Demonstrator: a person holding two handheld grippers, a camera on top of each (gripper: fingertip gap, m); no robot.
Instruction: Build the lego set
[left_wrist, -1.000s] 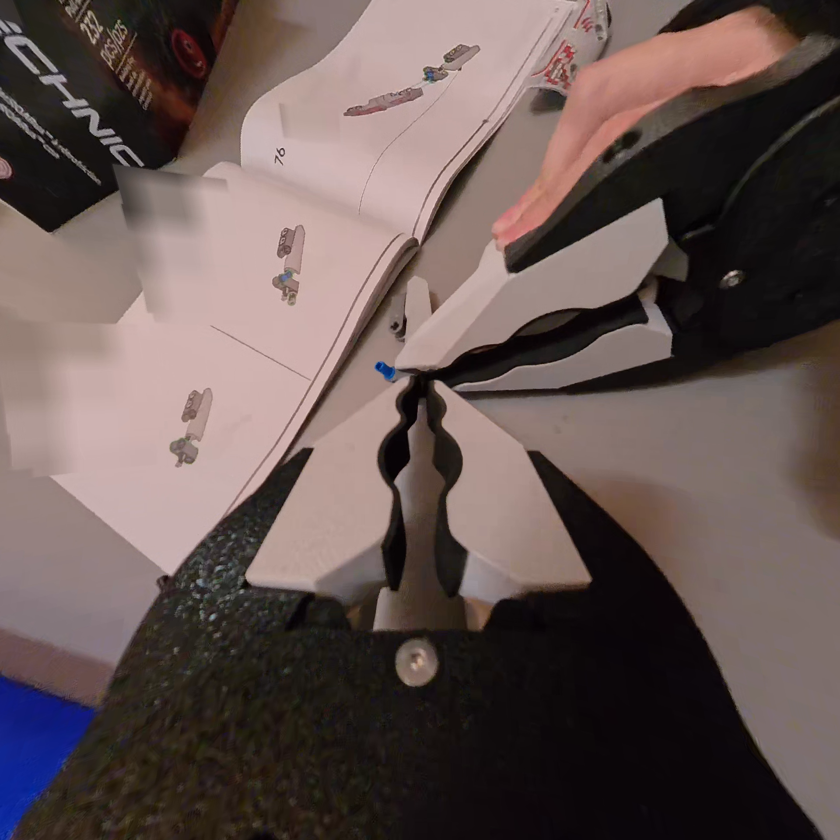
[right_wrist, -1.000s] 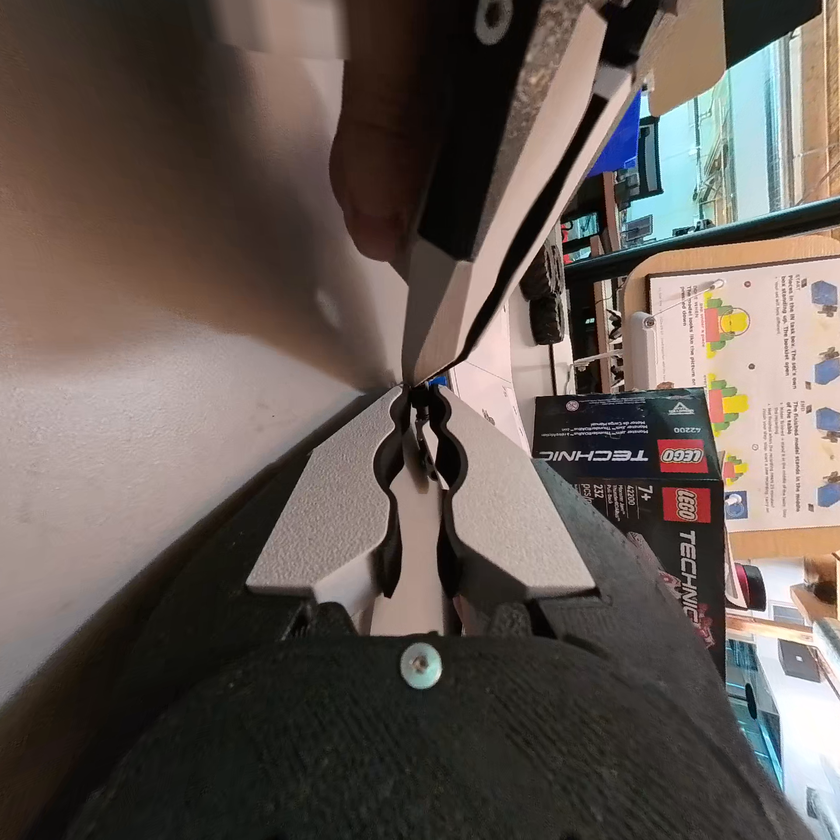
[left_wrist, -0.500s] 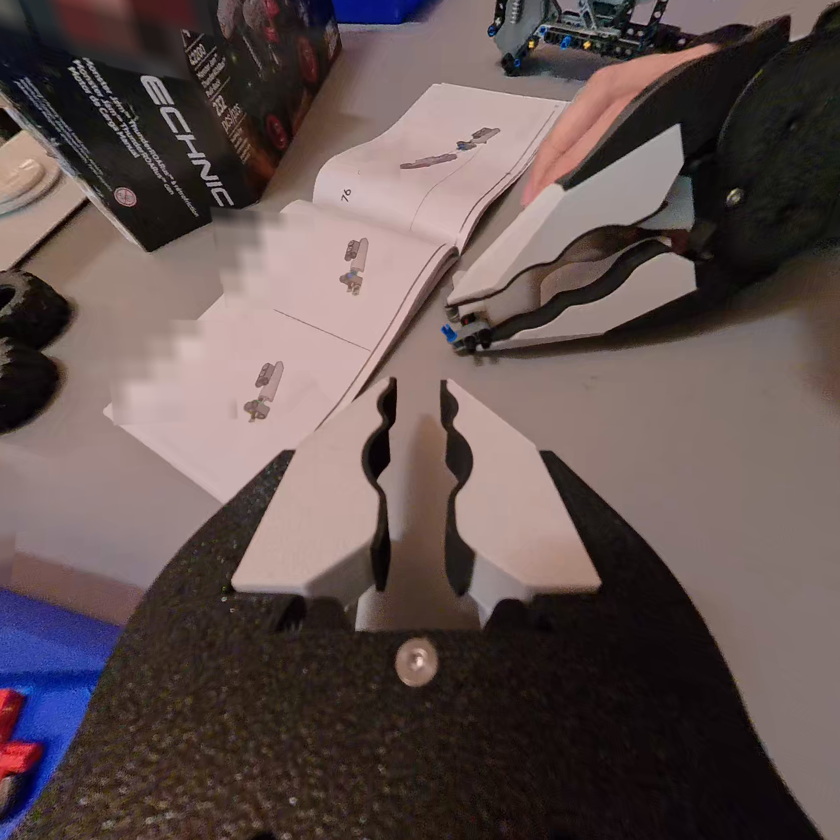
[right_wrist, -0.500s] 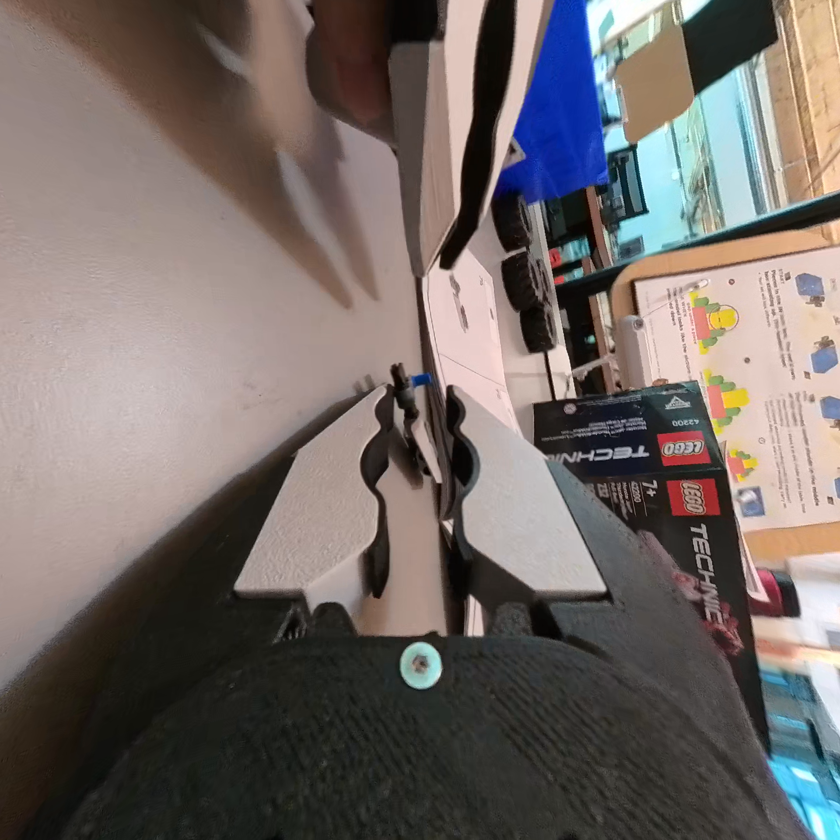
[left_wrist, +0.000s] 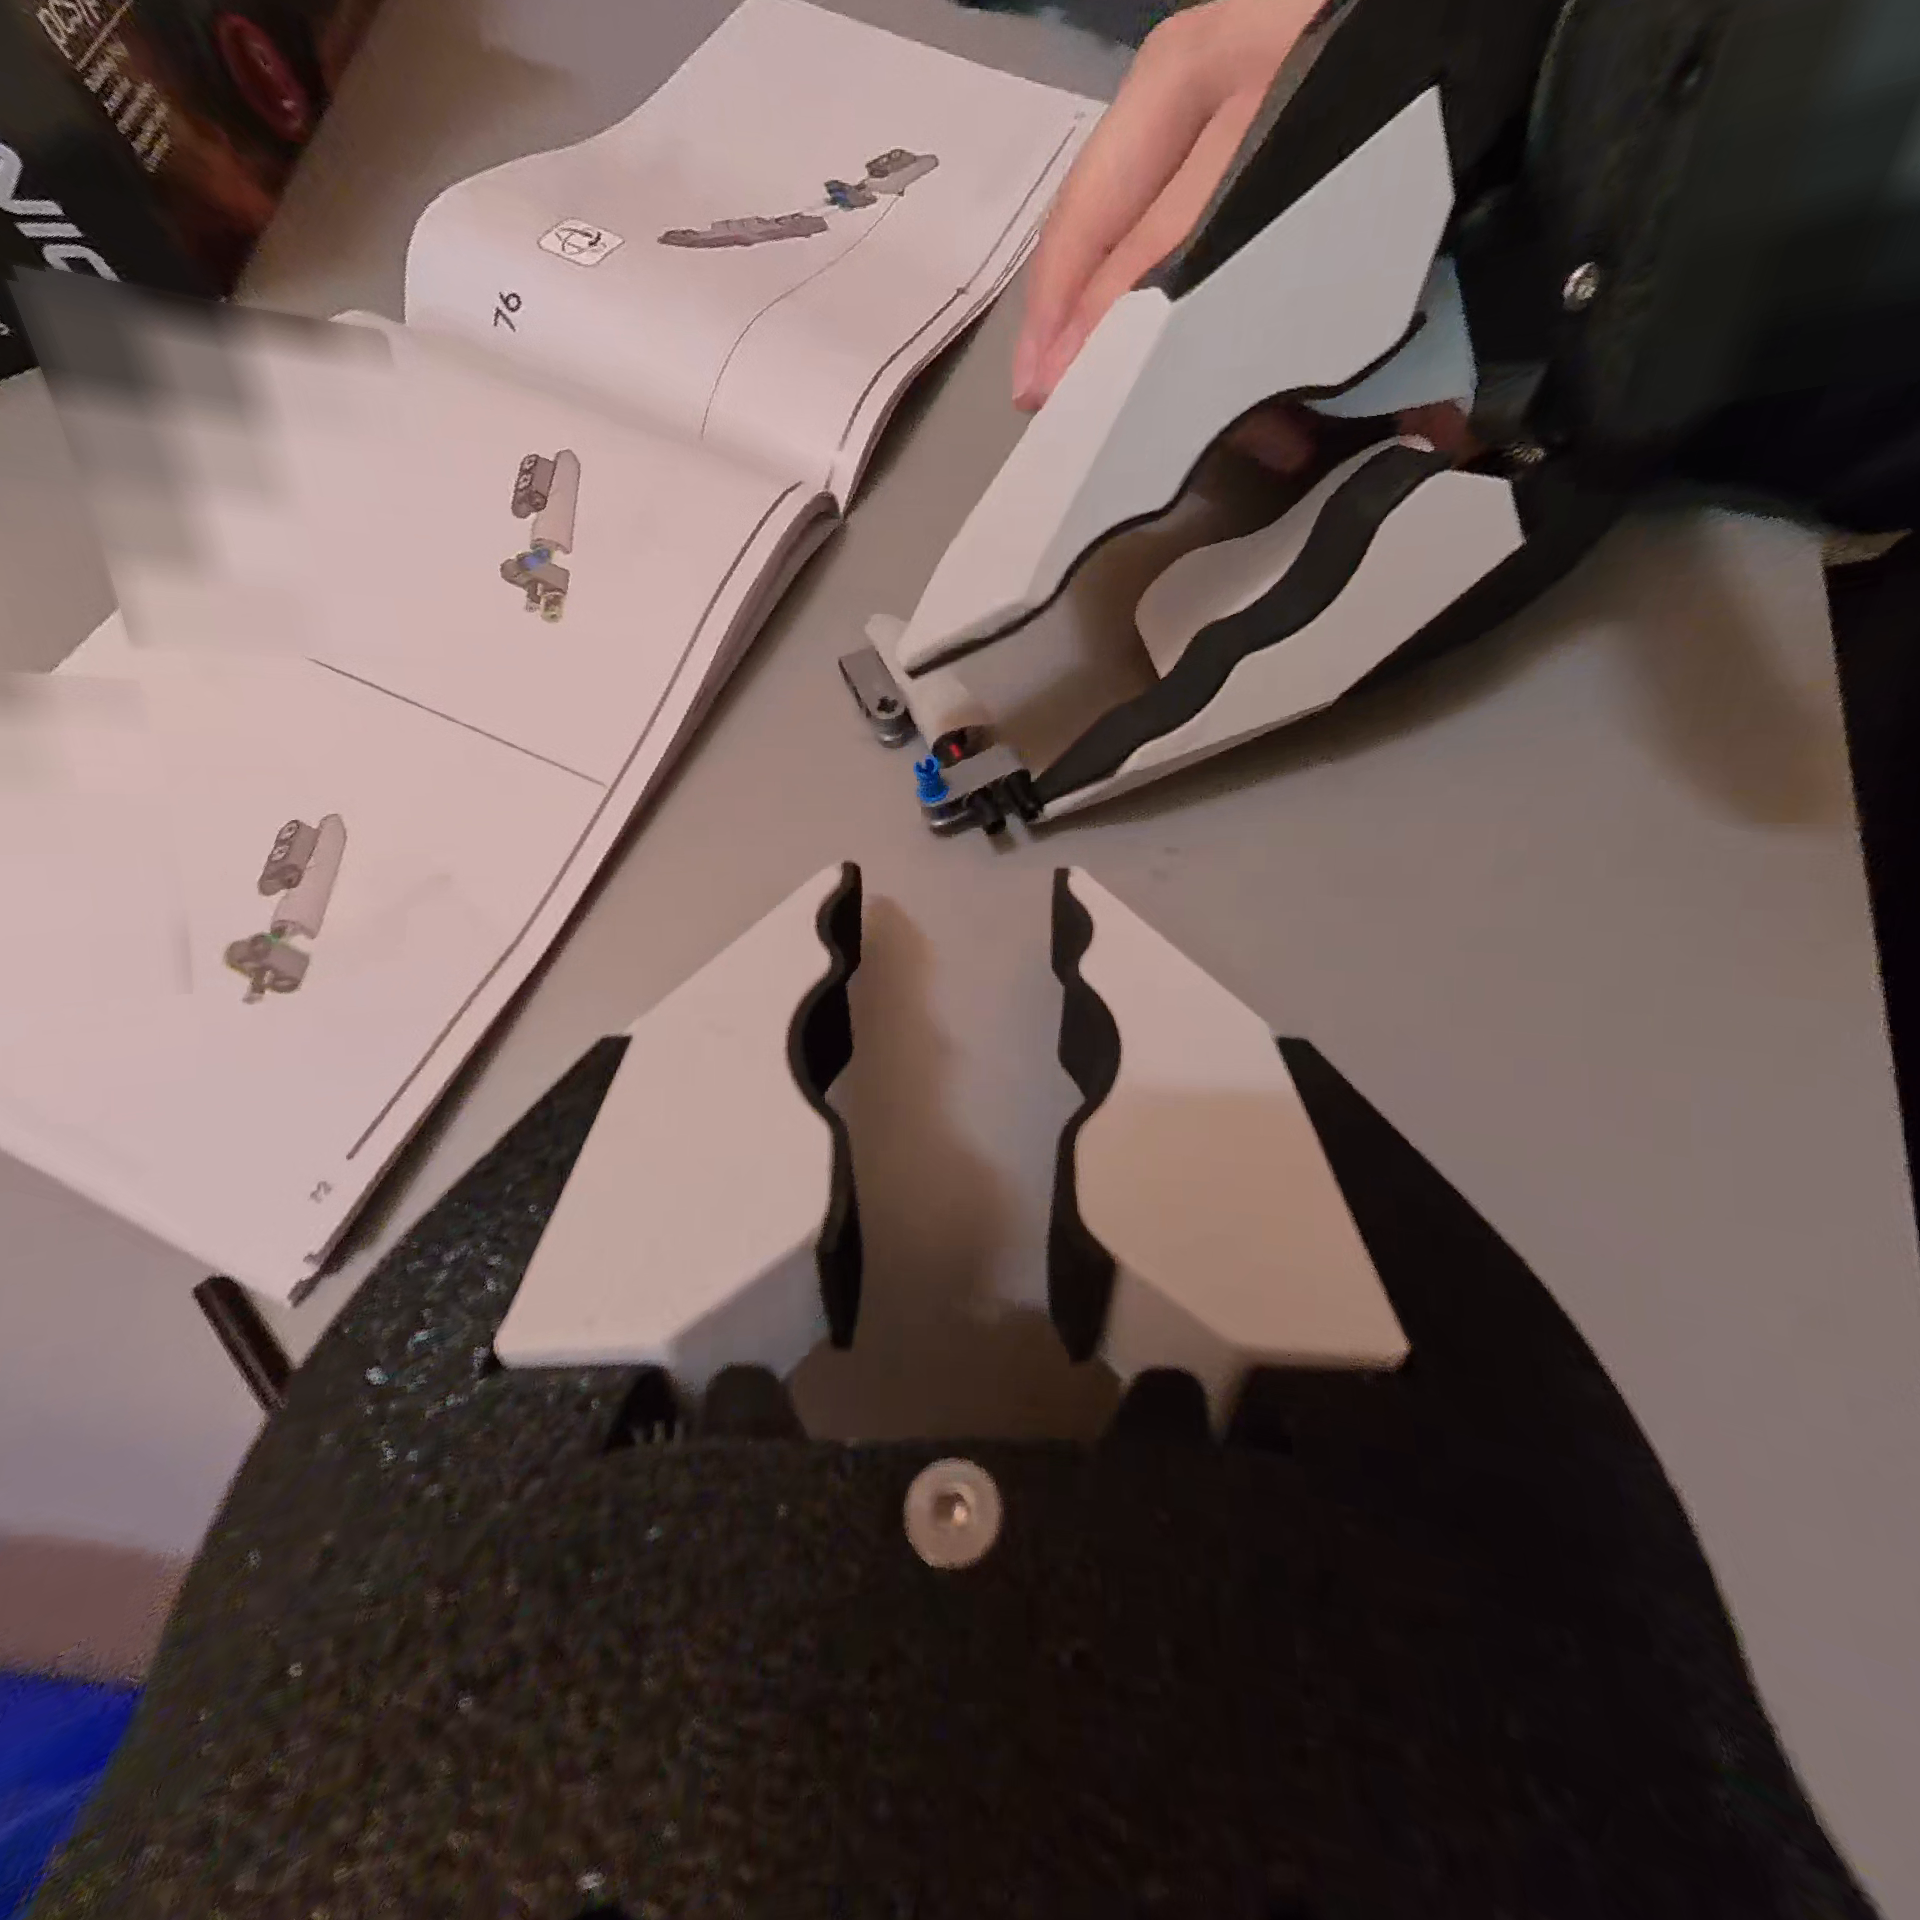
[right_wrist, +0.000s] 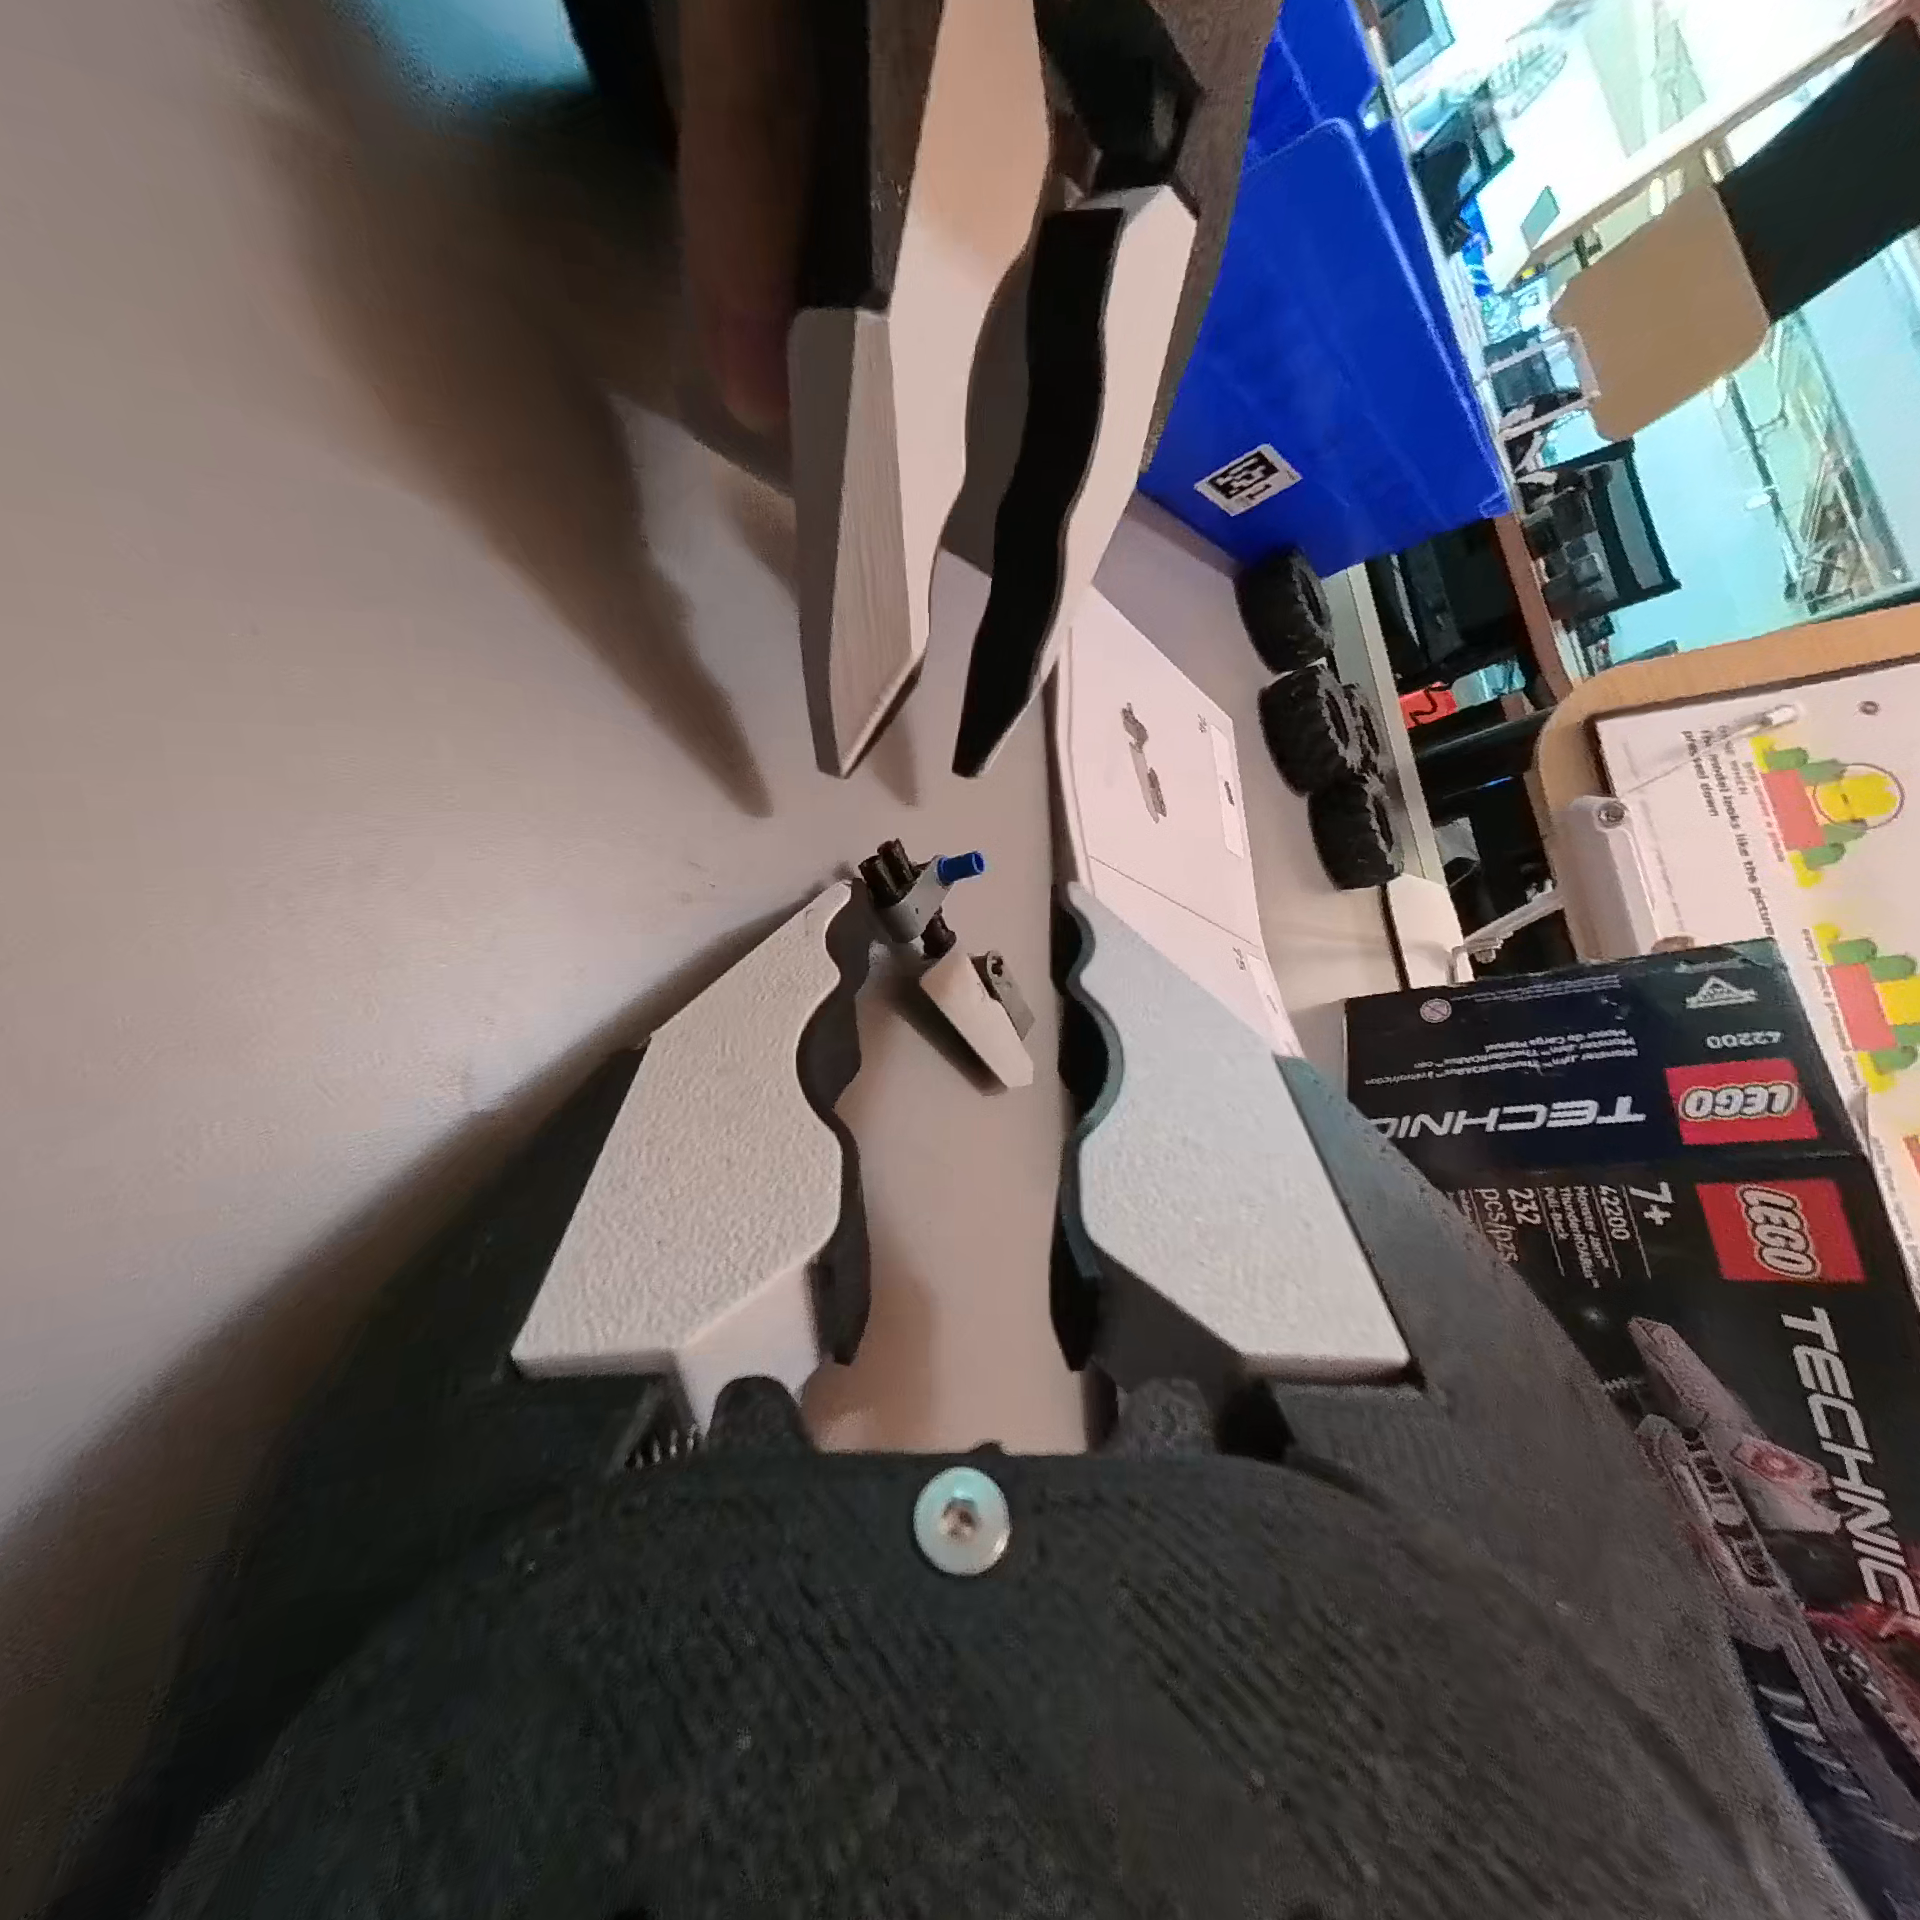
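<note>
A small lego sub-assembly, made of a white piece, grey connectors, black pins and a blue pin, lies on the grey table. In the right wrist view it sits between the open fingers of my right gripper, close to the left fingertip. My right gripper also shows in the left wrist view, open, its tips at the sub-assembly. My left gripper is open and empty, a short way back from the sub-assembly. It hangs above it in the right wrist view.
An open instruction booklet lies left of the sub-assembly. The black set box stands behind the booklet. Black tyres and a blue bin are farther off. A person's hand holds the right gripper. Left and right tips are no more than a few centimetres apart.
One second ago both grippers were shut together on the sub-assembly. The left let go and drew back. The right has now opened and the sub-assembly lies on the table.
</note>
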